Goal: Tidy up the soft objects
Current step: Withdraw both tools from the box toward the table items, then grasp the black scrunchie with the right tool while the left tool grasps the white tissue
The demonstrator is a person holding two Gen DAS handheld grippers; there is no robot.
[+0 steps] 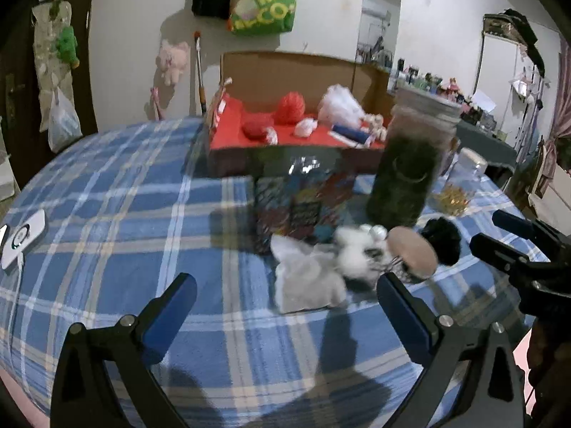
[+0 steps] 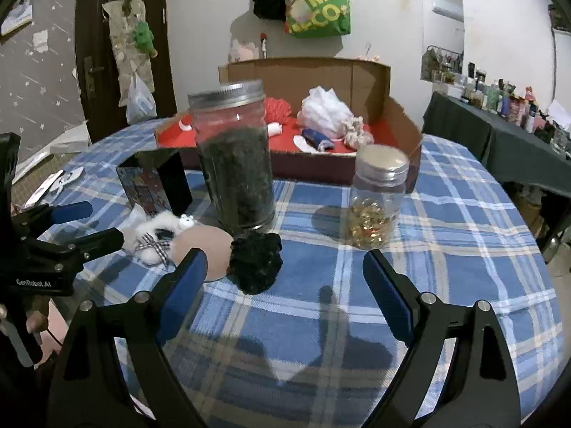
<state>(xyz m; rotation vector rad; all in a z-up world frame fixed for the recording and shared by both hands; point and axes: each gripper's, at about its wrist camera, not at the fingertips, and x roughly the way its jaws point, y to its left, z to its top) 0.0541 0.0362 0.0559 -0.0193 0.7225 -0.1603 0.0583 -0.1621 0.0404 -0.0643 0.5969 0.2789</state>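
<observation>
A cardboard box with a red floor stands at the back of the table and holds red, white and blue soft things; it also shows in the right wrist view. In front lie a grey-white soft toy, a white plush with a checked bow, a tan round puff and a black fluffy ball. My left gripper is open just before the grey toy. My right gripper is open, just right of the black ball.
A tall jar of dark leaves and a small jar of yellow beads stand on the blue plaid tablecloth. A colourful carton stands before the box. A white device lies at the left.
</observation>
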